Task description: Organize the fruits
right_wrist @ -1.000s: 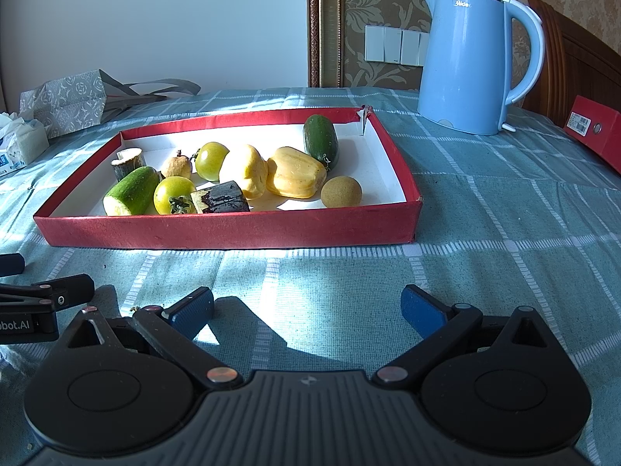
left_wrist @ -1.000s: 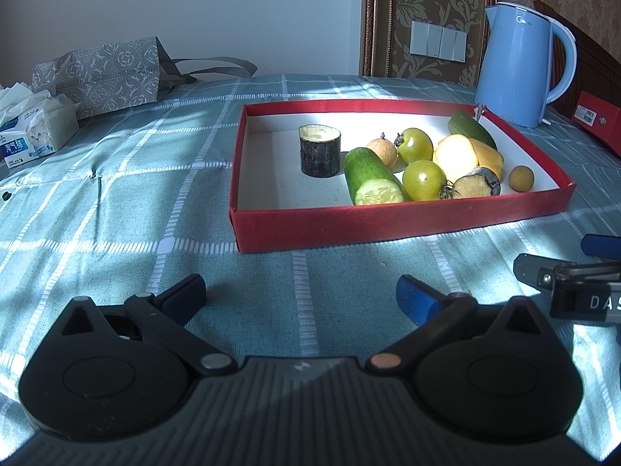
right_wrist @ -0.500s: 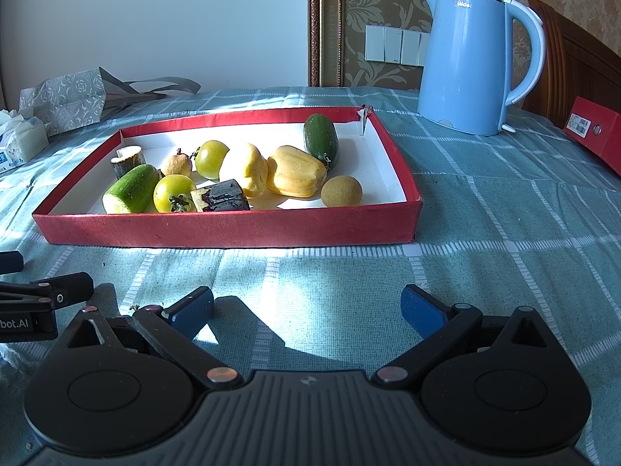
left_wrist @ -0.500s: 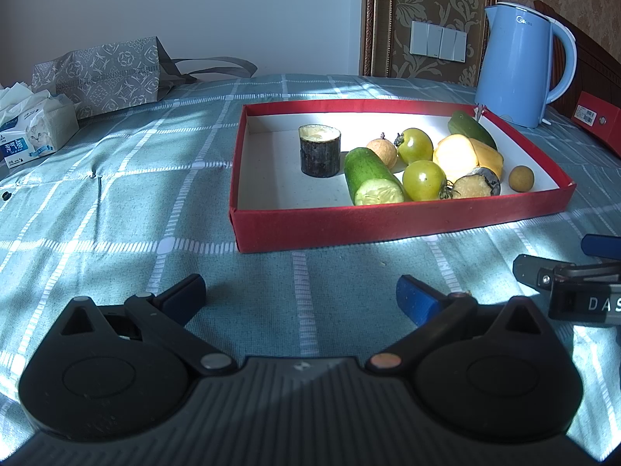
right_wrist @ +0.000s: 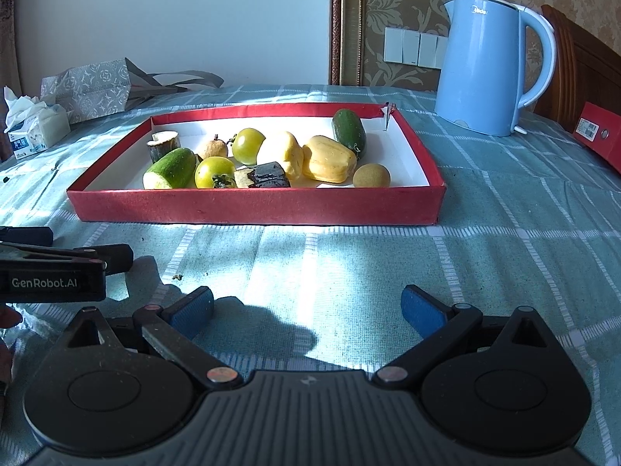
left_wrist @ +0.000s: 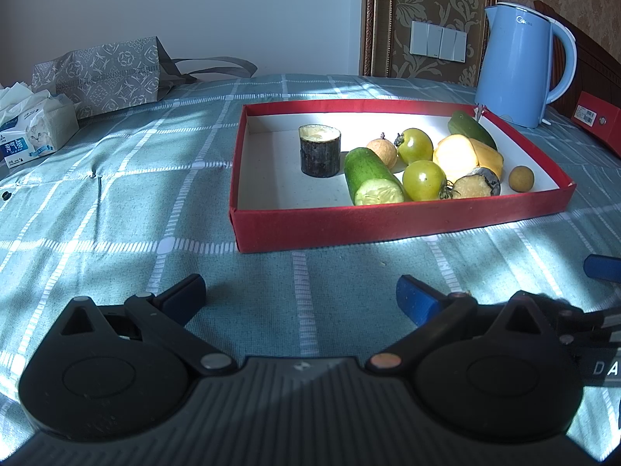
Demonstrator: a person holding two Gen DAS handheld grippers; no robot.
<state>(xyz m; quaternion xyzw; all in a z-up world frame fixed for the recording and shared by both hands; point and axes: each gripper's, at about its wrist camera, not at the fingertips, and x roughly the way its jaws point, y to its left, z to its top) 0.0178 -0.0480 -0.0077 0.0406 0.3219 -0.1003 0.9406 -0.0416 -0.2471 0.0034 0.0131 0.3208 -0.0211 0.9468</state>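
Note:
A shallow red tray (left_wrist: 388,221) (right_wrist: 252,206) sits on the checked teal cloth ahead of both grippers. Inside lie a cut cucumber piece (left_wrist: 370,180) (right_wrist: 170,169), a dark upright stump (left_wrist: 320,149), two green tomatoes (left_wrist: 424,180) (right_wrist: 214,172), yellow pieces (left_wrist: 456,153) (right_wrist: 328,159), a whole small cucumber (right_wrist: 349,134), a dark-skinned cut piece (right_wrist: 264,175) and small round brown fruits (left_wrist: 521,178) (right_wrist: 371,175). My left gripper (left_wrist: 300,297) hovers open and empty short of the tray. To its right my right gripper (right_wrist: 306,308) is likewise open and empty.
A blue electric kettle (left_wrist: 518,64) (right_wrist: 485,66) stands behind the tray's right corner. A red box (right_wrist: 597,136) lies at the far right. A patterned grey bag (left_wrist: 101,73) and a tissue pack (left_wrist: 35,132) sit at the far left.
The right gripper has shifted slightly forward toward the tray, so it sits lower at the edge of the left wrist view. The left gripper and the fruits have not moved.

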